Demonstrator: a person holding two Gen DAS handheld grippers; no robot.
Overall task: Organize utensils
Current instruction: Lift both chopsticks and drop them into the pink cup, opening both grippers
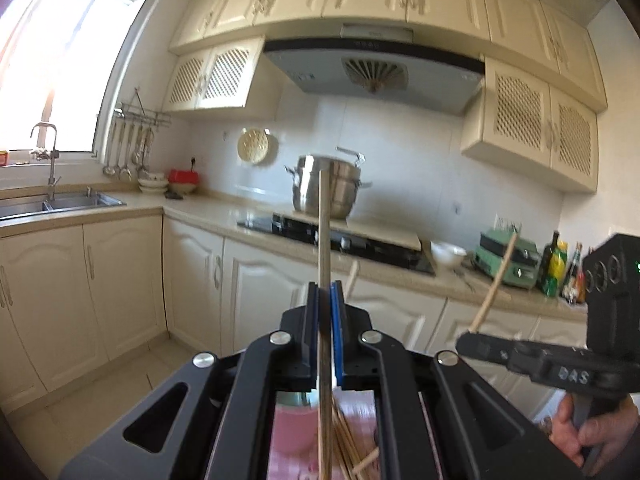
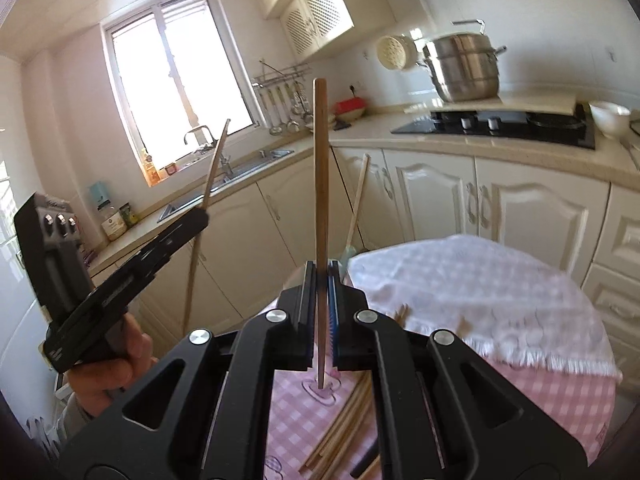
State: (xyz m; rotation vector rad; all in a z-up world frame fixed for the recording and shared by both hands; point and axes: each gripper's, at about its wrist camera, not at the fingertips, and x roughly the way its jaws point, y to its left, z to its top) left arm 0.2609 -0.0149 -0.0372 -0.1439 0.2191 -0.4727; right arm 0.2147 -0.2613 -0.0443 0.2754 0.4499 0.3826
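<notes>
Chopsticks are lifted clear, one clamped in each gripper's jaws; next they need placing together in a holder.

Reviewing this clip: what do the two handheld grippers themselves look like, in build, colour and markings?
Both are black plastic tools. The left gripper and right gripper have flat fingers lined with blue pads, angular linkage arms with cut-outs, and round silver pivot pins. Seen from the side, each has a boxy black housing over a pistol-style handle; the right one's arm bears raised lettering. No cables show.
</notes>
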